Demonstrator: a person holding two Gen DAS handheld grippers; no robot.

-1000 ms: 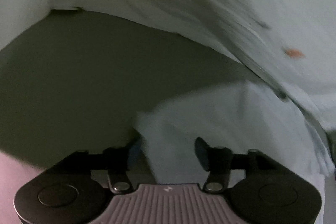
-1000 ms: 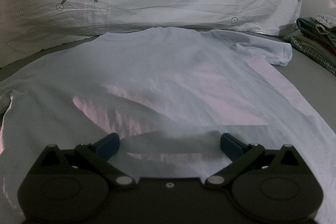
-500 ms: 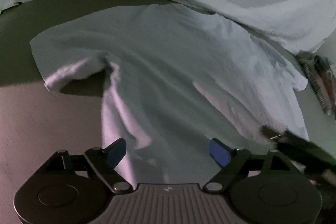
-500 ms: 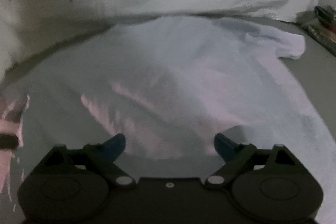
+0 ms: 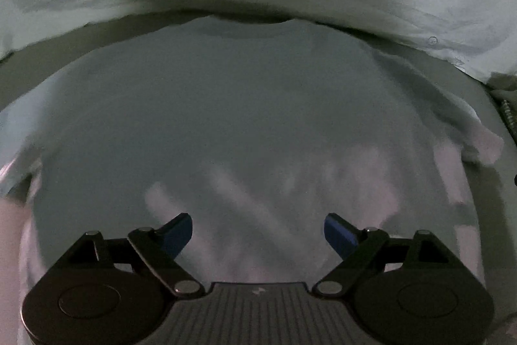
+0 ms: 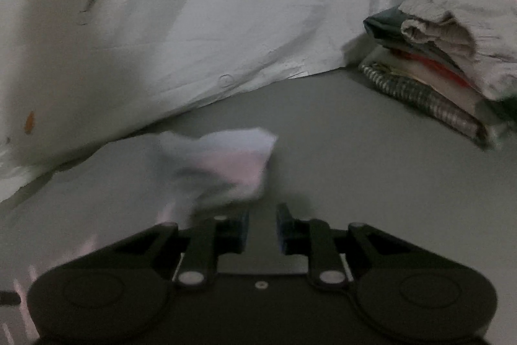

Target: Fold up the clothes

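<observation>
A: ok so left gripper (image 5: 258,227), jaws wide apart w/ nothing between them. They've just been opening, last bit only slightly. It hangs over the lower part of the white t-shirt (image 5: 252,118), which lies spread flat on the grey bed surface (image 5: 48,67), collar at the far end.

B: and the right one?

A: right gripper (image 6: 261,225) has just been closing, jaws nearly together but there's a narrow gap. The shirt's sleeve (image 6: 223,164) is bunched up just past the left finger, blurry tho. Can't tell if the pads pinch it or it's just beside them.

B: any baskets or bins?

A: can't see any tbh. Farther back on the right is a stack of folded clothes (image 6: 452,67), well apart from the sleeve: checked fabric at the bottom, sth red in the middle, light grey piece on top. Behind everything, the white carrot-print pillow (image 6: 194,21).
</observation>
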